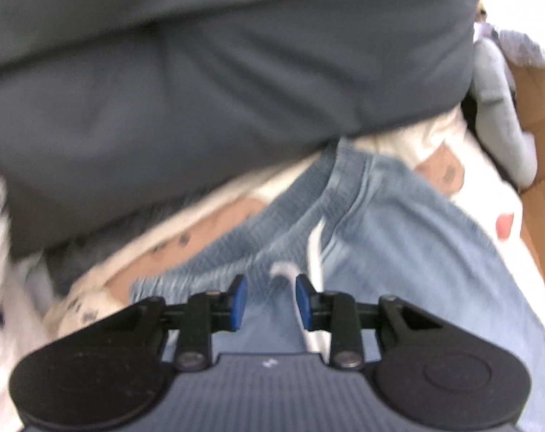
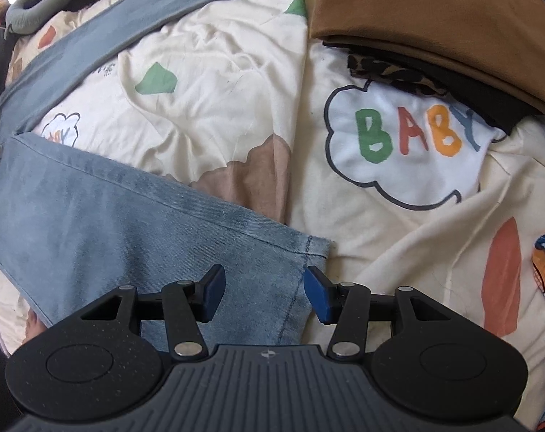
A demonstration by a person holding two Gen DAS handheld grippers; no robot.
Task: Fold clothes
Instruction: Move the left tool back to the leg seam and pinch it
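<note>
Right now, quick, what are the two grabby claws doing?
Left gripper: open, over the blue pants' waistband, holding nothing.
Right gripper: open, over the pant leg hem.

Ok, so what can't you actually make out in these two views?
- Left wrist view: motion blur; whether the left gripper touches the light-blue denim trousers' waistband is unclear.
- Right wrist view: folded brown cloth hides the black and leopard-print garments beneath.
- Trouser leg cut off at left edge.
</note>
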